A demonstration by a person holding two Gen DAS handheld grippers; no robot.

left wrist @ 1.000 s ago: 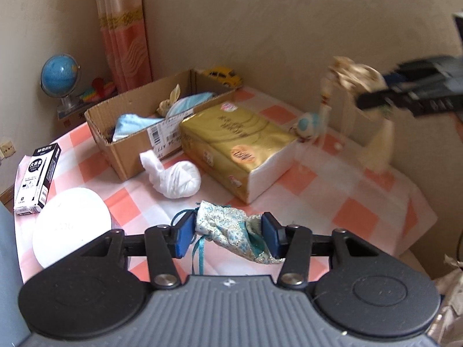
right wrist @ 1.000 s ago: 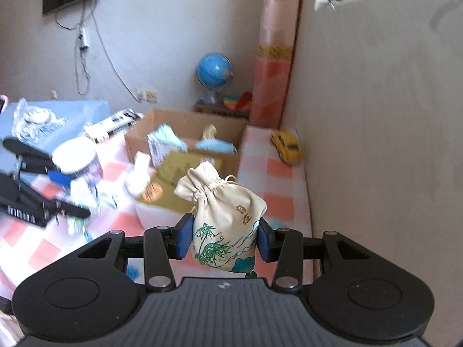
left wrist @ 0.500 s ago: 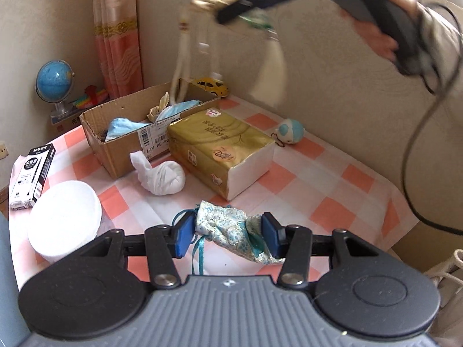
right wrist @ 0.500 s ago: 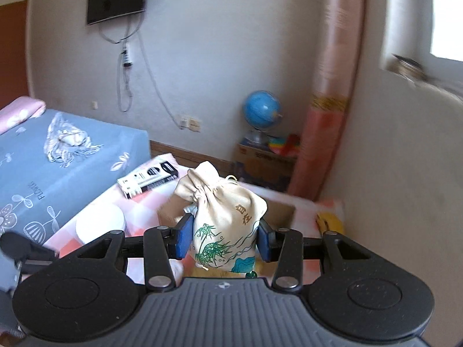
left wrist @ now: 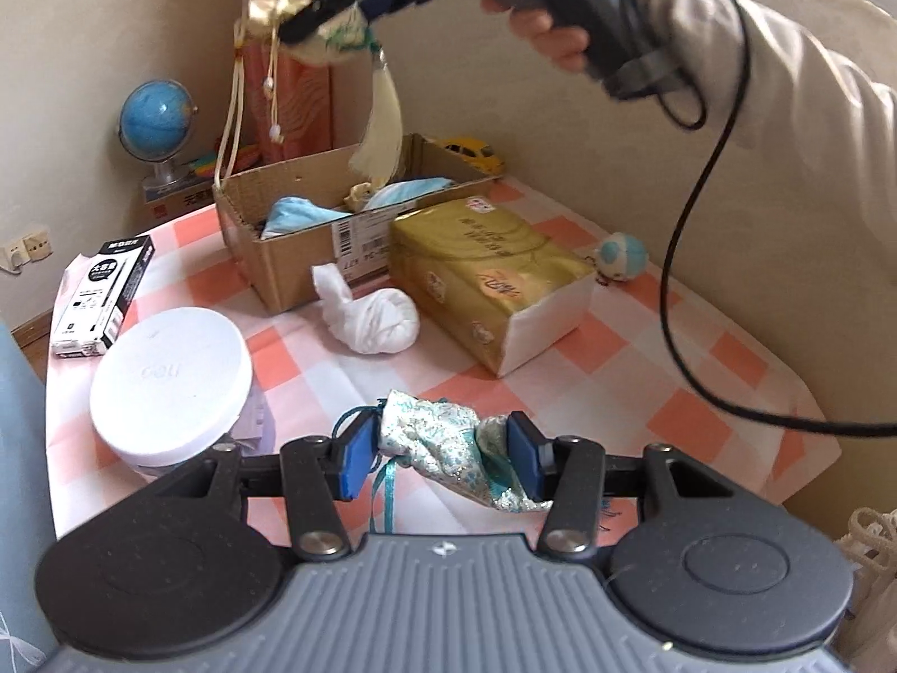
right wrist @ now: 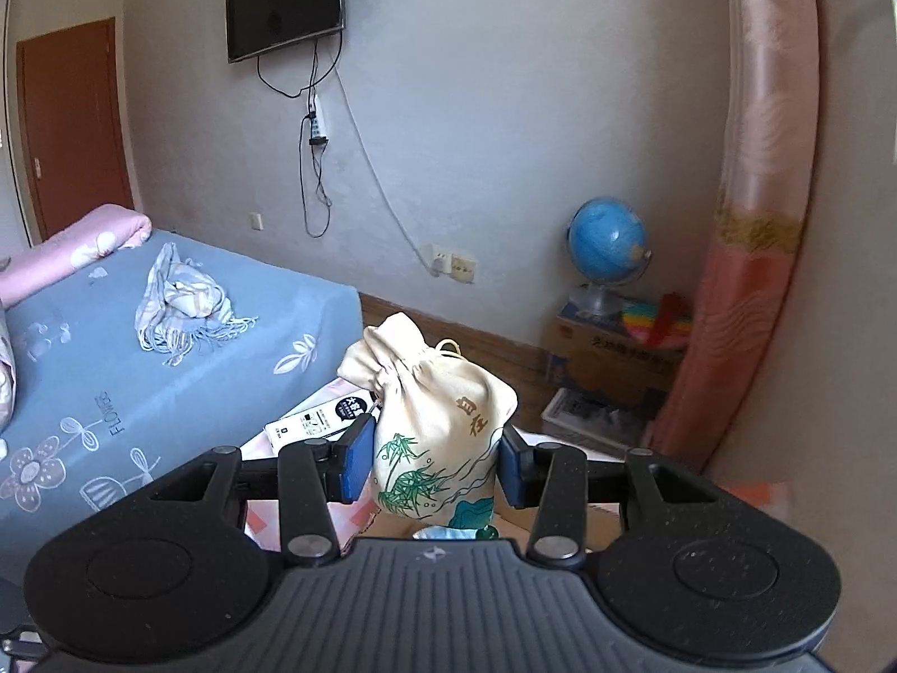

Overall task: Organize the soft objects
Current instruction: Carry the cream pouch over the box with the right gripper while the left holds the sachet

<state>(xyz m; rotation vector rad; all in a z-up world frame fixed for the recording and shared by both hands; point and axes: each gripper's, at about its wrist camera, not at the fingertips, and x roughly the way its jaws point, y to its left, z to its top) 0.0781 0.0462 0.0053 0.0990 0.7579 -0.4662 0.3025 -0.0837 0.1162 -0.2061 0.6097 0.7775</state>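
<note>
Lifted since a second ago, the right claw (right wrist: 430, 471) now pinches the cream pouch (right wrist: 443, 426) upright, neck up, above the cardboard box (left wrist: 291, 258). Left claw (left wrist: 443, 462) pinches the teal pouch (left wrist: 448, 448) crosswise over the counter (left wrist: 701, 370).

Tissue pack (left wrist: 493, 275) and white bundle (left wrist: 373, 317) front the box (left wrist: 291, 258)

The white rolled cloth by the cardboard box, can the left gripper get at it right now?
Probably not yet. The left gripper is shut on the teal brocade pouch, so it cannot take the white rolled cloth, though the checked table between them looks unobstructed.
</note>
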